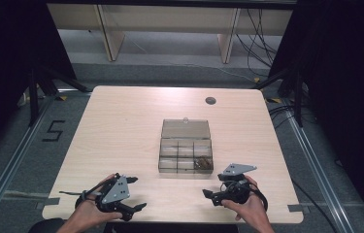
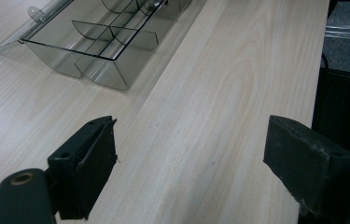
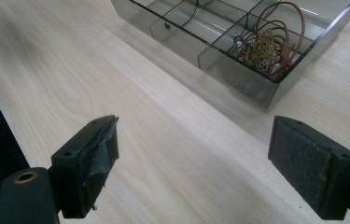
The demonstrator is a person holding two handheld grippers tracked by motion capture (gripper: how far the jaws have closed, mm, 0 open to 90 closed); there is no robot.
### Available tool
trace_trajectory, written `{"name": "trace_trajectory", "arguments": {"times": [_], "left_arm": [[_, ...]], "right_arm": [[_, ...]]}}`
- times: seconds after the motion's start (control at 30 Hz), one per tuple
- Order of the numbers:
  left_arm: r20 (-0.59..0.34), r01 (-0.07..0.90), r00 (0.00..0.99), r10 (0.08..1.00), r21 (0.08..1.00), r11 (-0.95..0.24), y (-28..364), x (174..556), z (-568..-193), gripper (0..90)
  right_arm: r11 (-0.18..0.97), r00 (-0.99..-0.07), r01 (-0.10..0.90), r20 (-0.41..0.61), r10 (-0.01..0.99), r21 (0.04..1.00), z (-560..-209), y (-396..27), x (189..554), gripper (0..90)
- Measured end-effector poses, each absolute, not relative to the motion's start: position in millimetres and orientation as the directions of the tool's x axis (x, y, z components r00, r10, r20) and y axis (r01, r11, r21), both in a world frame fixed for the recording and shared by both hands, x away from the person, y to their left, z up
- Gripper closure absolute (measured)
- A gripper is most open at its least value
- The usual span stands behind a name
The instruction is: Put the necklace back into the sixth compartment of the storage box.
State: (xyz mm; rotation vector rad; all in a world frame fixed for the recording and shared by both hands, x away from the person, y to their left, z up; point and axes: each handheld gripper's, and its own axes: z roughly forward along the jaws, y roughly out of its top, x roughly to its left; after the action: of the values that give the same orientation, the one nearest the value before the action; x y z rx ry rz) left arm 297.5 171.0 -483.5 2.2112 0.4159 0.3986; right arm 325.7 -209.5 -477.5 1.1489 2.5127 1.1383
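Seemingly pre-start: both tongs, left and right, gape empty.
Lidded organizer box open at 12 o'clock; jewelry inside, untouched.

Left gripper, right gripper: both hand-held, jaws wide apart.

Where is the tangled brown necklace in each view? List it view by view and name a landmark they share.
High view: necklace in the near right compartment of the clear box.
Left gripper view: box's near corner at upper left; I cannot make out the necklace.
Right gripper view: upper right, in the box's corner compartment.
Shared landmark: the clear box.
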Motion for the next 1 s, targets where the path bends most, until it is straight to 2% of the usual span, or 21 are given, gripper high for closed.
{"name": "trace_trajectory", "arguments": {"times": [0.07, 0.5, 0.57, 0.63, 1.0], "left_arm": [[0.141, 0.16, 0.895, 0.422, 0.783, -0.601, 170.8, 297.7, -483.6, 16.4], [0.137, 0.163, 0.896, 0.422, 0.783, -0.6, 170.8, 297.9, -484.2, 16.4], [0.148, 0.158, 0.893, 0.426, 0.781, -0.604, 171.1, 297.8, -483.9, 16.4], [0.152, 0.154, 0.896, 0.416, 0.774, -0.614, 171.9, 298.6, -483.3, 16.4], [0.152, 0.155, 0.896, 0.418, 0.774, -0.614, 172.1, 298.9, -483.7, 16.4]], "right_arm": [[0.392, -0.687, 0.583, 0.175, 0.705, 0.712, -481.0, -208.6, 324.4, 16.6], [0.415, -0.7, 0.578, 0.164, 0.695, 0.703, -482.3, -211.7, 319.7, 16.6], [0.389, -0.678, 0.61, 0.201, 0.707, 0.69, -482.4, -210.3, 316.4, 16.6], [0.408, -0.693, 0.584, 0.169, 0.701, 0.702, -482.9, -212.4, 318.0, 16.6], [0.406, -0.697, 0.574, 0.164, 0.698, 0.711, -485.6, -214.5, 313.9, 16.6]]}}
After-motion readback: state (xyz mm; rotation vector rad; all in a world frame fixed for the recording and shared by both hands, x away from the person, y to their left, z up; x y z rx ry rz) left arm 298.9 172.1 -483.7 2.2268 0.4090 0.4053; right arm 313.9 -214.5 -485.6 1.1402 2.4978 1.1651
